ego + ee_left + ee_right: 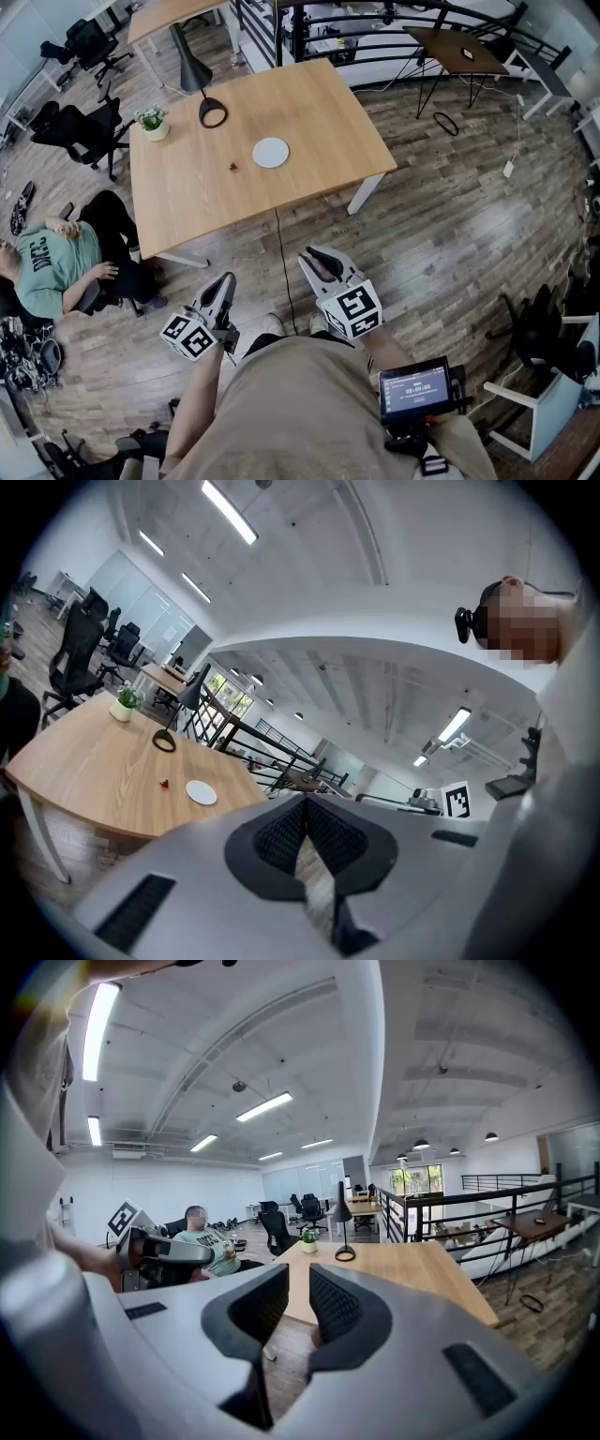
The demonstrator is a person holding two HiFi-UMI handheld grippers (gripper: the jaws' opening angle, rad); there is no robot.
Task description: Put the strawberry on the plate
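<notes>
Red strawberry (232, 167) sat beside the plate (271, 152), mid table (319, 112); your left gripper (225, 281) and right gripper (315, 257) hung closed and empty, so the approach was next.

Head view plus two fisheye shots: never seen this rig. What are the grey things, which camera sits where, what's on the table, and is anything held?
There is no robot here. A standing person holds a two-jaw gripper in each hand: the left gripper and the right gripper, each carrying a cube with square markers. The head view comes from a camera on the person's head, looking steeply down. The other two views come from cameras riding on each gripper, looking along its jaws. Ahead stands a wooden table. On it are a white plate, a small red strawberry beside the plate but not touching it, a potted plant and a black lamp. Both grippers are shut and empty, short of the table.
</notes>
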